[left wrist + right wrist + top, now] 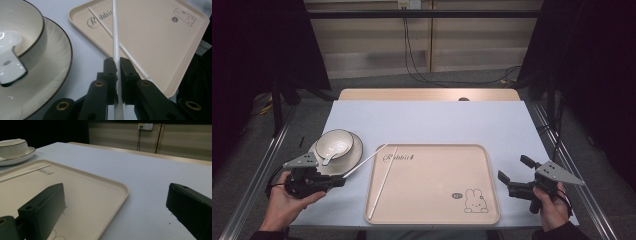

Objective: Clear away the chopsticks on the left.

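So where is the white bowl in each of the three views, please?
High view: the bowl sits on its plate, at table's left.
Left gripper view: the bowl, top left corner.
Right gripper view: the bowl, far left edge.
Shared landmark: the beige tray beside it.

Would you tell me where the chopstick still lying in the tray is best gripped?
Grip the lying chopstick near its lower end at the tray's front left corner, coming from above with jaws across its thin shaft; the upper stretch is crossed by the chopstick the left gripper holds.
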The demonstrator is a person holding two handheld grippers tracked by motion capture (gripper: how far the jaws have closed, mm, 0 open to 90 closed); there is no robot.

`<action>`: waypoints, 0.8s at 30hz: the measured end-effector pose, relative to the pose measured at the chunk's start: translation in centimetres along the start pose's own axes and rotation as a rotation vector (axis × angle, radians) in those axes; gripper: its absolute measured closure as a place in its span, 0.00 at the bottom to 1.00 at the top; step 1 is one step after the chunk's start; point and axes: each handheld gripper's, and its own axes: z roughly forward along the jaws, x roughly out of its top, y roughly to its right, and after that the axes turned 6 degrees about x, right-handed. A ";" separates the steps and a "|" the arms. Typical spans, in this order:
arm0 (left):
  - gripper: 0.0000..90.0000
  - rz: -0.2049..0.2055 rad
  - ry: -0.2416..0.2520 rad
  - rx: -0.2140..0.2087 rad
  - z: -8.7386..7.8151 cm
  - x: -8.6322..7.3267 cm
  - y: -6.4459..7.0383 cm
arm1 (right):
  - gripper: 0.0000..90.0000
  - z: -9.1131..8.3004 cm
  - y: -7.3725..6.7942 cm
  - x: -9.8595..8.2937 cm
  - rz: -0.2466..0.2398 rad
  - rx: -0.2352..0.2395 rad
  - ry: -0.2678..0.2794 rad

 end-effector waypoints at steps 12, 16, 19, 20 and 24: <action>0.94 -0.111 0.028 0.023 -0.1 0.3 2.5 | 0.02 0.1 -0.1 0.0 -0.003 -0.002 0.004; 0.94 -0.140 0.029 0.039 0.4 0.3 3.4 | 0.02 0.1 0.0 0.0 -0.005 -0.002 0.003; 0.94 -0.167 0.032 0.054 0.7 0.4 4.0 | 0.02 0.1 0.0 0.0 -0.004 -0.003 0.003; 0.94 -0.177 0.026 0.062 0.7 0.5 4.1 | 0.02 0.1 0.0 0.0 -0.002 -0.002 0.003; 0.94 -0.237 0.043 0.046 1.2 0.6 5.1 | 0.02 0.1 -0.1 0.0 -0.002 -0.001 0.003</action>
